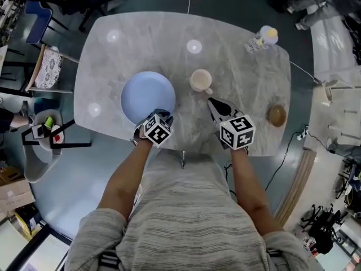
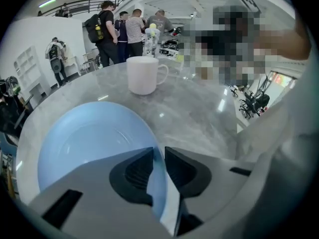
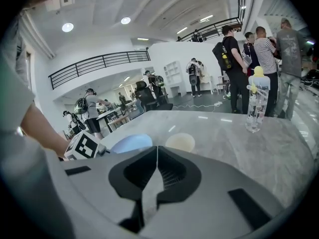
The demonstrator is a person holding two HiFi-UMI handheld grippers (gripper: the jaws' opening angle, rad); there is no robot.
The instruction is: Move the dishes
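Observation:
A light blue plate (image 1: 148,96) (image 2: 89,138) lies on the marble table (image 1: 237,66), left of centre. My left gripper (image 1: 161,114) (image 2: 159,156) sits at the plate's near right rim. The rim fills the narrow gap between its jaws, so it is shut on the plate. A cream mug (image 1: 200,81) (image 2: 144,74) stands upright just right of the plate, handle toward me. My right gripper (image 1: 213,101) (image 3: 157,151) hovers a little in front of the mug, jaws shut with nothing between them. The right gripper view shows the plate (image 3: 130,143) and the mug (image 3: 180,142) just beyond the jaws.
A clear bottle with a yellow cap (image 1: 262,38) (image 3: 256,101) stands at the far right corner. A small brown round thing (image 1: 277,115) lies near the right edge. A chair (image 1: 48,66) stands left of the table. Several people stand beyond the far side.

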